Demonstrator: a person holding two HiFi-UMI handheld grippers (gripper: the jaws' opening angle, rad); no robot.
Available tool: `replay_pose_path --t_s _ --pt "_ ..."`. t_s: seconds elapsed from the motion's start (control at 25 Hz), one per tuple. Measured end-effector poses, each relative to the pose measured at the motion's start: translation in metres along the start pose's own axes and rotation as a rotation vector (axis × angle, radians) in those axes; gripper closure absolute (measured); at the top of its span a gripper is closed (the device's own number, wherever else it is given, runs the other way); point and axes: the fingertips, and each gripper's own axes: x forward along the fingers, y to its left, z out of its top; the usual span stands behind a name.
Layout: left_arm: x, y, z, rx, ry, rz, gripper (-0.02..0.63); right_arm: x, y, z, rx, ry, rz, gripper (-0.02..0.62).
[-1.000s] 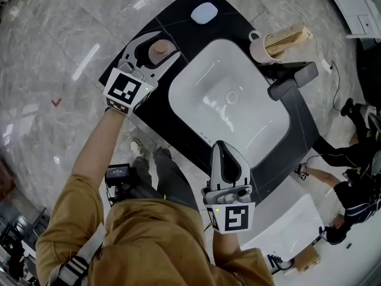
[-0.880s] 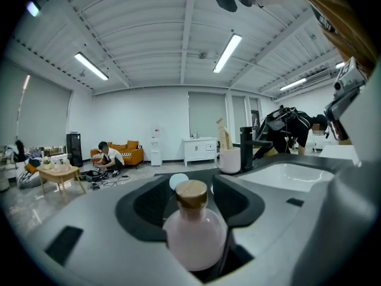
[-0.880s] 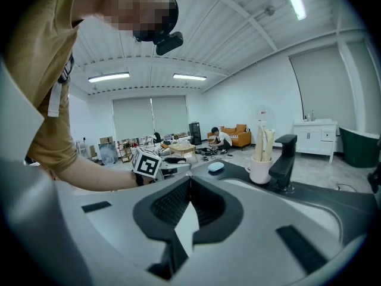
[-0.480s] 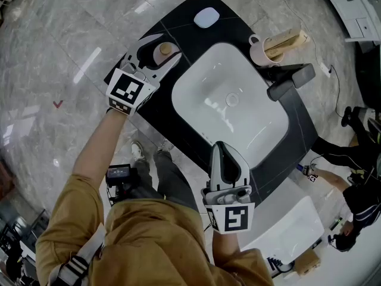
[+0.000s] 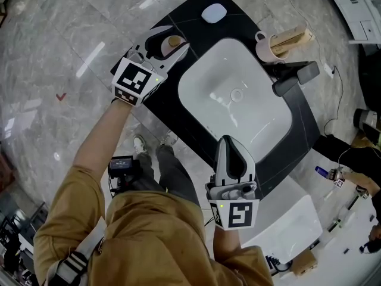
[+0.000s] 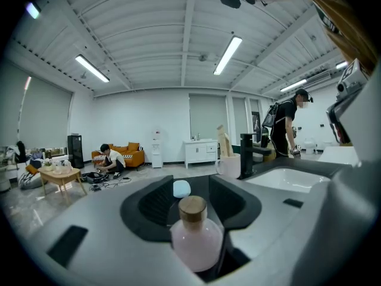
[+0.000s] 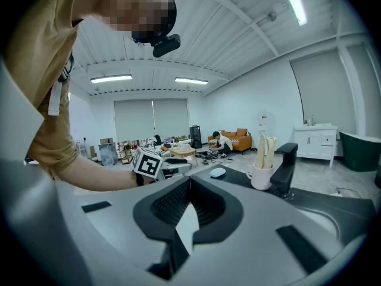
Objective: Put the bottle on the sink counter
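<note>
A pale pink bottle (image 5: pixel 173 41) with a tan cap stands upright on the black sink counter (image 5: pixel 196 31), left of the white basin. My left gripper (image 5: pixel 178 36) reaches over the counter's left end with its jaws on either side of the bottle (image 6: pixel 196 237). Those jaws are closing, and a gap still shows between their tips. The left gripper (image 6: pixel 190 180) looks past the bottle along the counter. My right gripper (image 5: pixel 233 140) hangs over the counter's near edge, shut and empty; in its own view the right gripper (image 7: pixel 190 180) has its tips together.
The white basin (image 5: pixel 238 100) fills the counter's middle, with a dark tap (image 5: pixel 294 79) behind it. A mug holding wooden sticks (image 5: pixel 268 49) stands by the tap, and a white oval dish (image 5: pixel 214 12) lies at the counter's far end. A white fixture (image 5: pixel 286 228) sits right of the person.
The left gripper's jaws have narrowed a little around the bottle. The head view has shifted slightly, and the right gripper has stayed where it was.
</note>
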Motion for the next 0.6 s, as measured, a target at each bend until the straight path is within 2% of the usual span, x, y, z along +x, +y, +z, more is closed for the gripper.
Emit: replay_pose_path --t_s 0.6 --pt "-0.02 0.014 0.026 0.049 -0.002 0.053 0.562 0.0 0.013 0.015 -0.022 -0.033 0.031 0.589"
